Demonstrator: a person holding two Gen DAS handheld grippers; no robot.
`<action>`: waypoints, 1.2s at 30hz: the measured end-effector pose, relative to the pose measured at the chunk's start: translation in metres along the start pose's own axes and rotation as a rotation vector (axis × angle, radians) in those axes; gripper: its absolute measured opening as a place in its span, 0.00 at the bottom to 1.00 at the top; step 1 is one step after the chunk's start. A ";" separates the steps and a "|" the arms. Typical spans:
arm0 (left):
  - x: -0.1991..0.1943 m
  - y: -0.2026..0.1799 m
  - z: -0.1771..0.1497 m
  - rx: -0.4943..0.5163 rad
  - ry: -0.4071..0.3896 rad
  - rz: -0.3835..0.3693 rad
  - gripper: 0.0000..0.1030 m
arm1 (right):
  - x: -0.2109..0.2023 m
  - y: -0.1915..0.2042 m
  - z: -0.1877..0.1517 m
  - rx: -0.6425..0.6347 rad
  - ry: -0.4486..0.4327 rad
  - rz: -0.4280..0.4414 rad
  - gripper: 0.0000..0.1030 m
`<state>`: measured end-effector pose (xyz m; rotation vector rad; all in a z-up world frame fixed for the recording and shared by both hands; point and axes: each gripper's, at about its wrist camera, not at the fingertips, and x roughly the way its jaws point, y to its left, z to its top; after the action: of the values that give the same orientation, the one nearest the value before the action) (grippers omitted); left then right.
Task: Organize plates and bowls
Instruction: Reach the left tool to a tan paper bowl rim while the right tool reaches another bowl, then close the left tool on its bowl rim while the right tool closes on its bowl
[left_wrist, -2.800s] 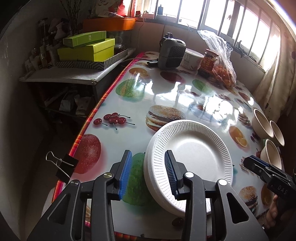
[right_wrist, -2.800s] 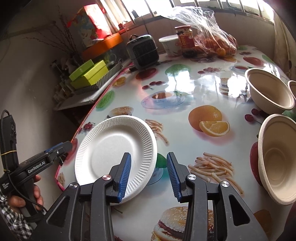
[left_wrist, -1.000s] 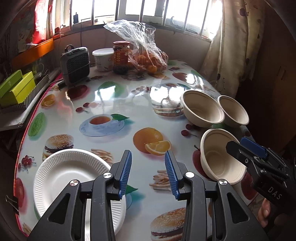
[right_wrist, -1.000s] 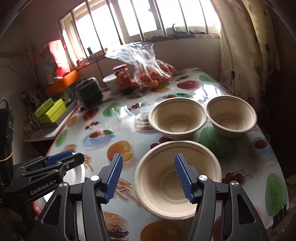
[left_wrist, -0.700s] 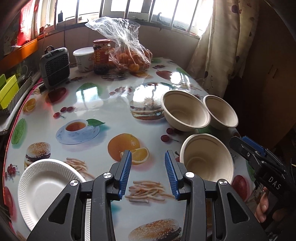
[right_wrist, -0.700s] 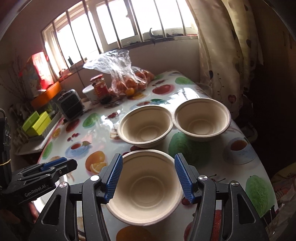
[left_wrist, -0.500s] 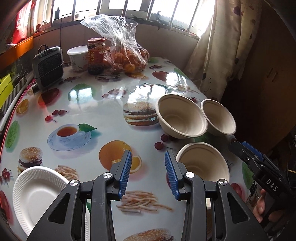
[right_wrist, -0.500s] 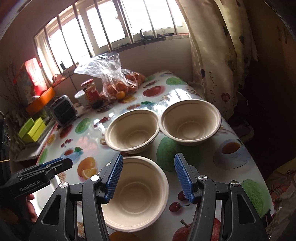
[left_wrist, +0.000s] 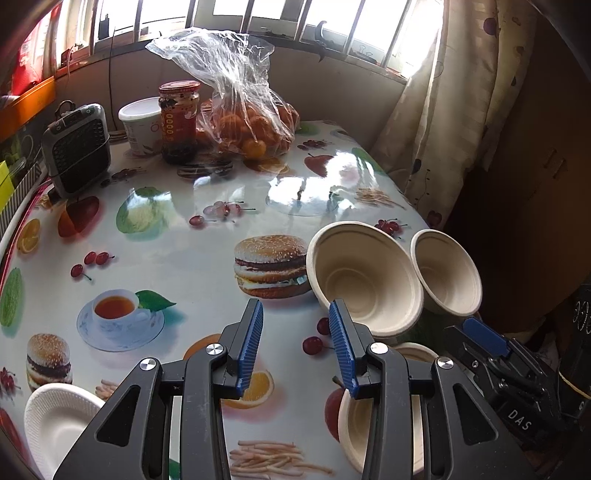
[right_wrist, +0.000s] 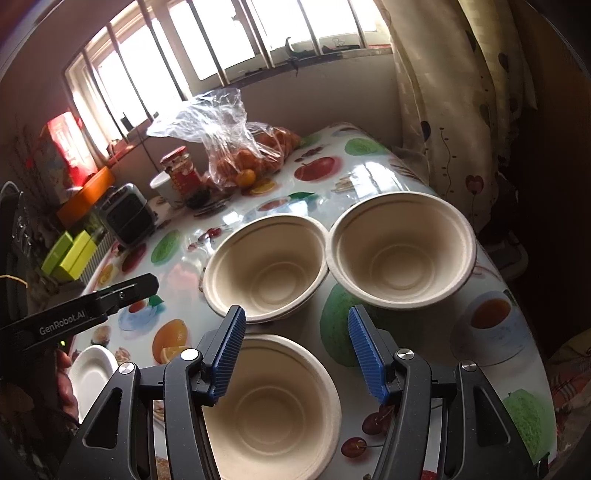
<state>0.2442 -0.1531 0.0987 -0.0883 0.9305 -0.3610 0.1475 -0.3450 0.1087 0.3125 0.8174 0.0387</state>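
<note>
Three beige paper bowls stand on the printed tablecloth. The near bowl (right_wrist: 273, 406) lies under my open, empty right gripper (right_wrist: 295, 354). The middle bowl (right_wrist: 266, 269) and the right bowl (right_wrist: 402, 251) sit side by side beyond it, rims touching. In the left wrist view my open, empty left gripper (left_wrist: 295, 347) hovers over the cloth, with the middle bowl (left_wrist: 365, 280), right bowl (left_wrist: 447, 273) and near bowl (left_wrist: 354, 428) to its right. A stack of white paper plates (left_wrist: 55, 417) lies at the near left, also in the right wrist view (right_wrist: 92, 369).
At the table's far end stand a small grey heater (left_wrist: 75, 147), a white tub (left_wrist: 142, 125), a red-lidded jar (left_wrist: 179, 122) and a plastic bag of oranges (left_wrist: 243, 118). A curtain (left_wrist: 436, 110) hangs right of the table. Green boxes (right_wrist: 70, 254) sit on a side shelf.
Both grippers swung right, away from the white plates and toward the bowls, then moved forward. Both stayed open and empty.
</note>
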 end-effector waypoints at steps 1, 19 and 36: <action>0.003 -0.001 0.003 0.002 0.003 0.000 0.38 | 0.003 -0.001 0.002 0.002 0.001 0.006 0.57; 0.059 0.002 0.034 -0.007 0.069 0.027 0.38 | 0.045 -0.008 0.012 0.036 0.070 0.068 0.40; 0.082 -0.002 0.039 -0.023 0.116 -0.030 0.17 | 0.058 -0.012 0.015 0.062 0.083 0.060 0.27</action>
<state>0.3191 -0.1857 0.0594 -0.1031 1.0490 -0.3865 0.1970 -0.3515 0.0737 0.3959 0.8928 0.0837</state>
